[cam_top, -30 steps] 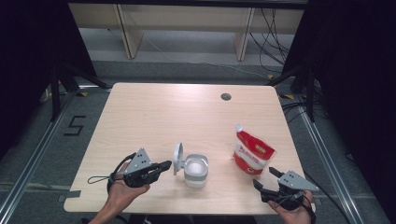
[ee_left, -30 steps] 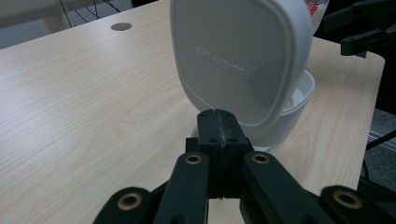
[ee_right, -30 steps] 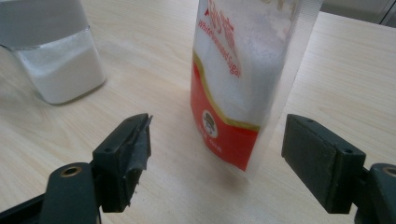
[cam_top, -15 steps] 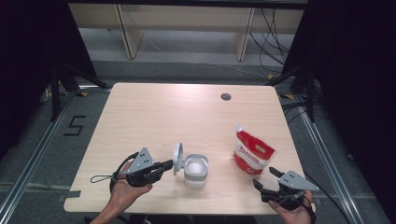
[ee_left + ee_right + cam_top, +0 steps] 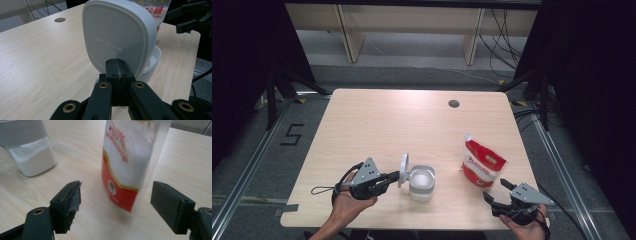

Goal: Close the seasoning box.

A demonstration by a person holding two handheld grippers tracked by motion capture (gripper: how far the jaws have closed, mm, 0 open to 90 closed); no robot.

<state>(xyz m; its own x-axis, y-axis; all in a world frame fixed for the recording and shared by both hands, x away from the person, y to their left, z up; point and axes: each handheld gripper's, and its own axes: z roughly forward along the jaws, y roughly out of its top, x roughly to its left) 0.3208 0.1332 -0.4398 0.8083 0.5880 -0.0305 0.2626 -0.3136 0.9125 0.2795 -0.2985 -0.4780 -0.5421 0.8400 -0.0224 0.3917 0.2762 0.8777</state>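
On the big wooden table, in the lower middle of the high view, stands a clear jar with white sugar in it. Its white lid is flipped up and stands on edge at the jar's left side. To the right of the jar, apart from it, stands a red and white sugar bag.

The left gripper, at the lower left, has its jaws pressed tight together at the bottom edge of the lid, and it seems to pinch a small tab there and hold the lid up. The right gripper, at the lower right, has its jaws spread wide. In the right gripper view the bag sits just ahead of them, and they do not touch it.

So the opening part looks done: the jar is open and has some sugar inside. I think what is left is to grab the bag, lift it, pour sugar into the jar, and shut the lid.
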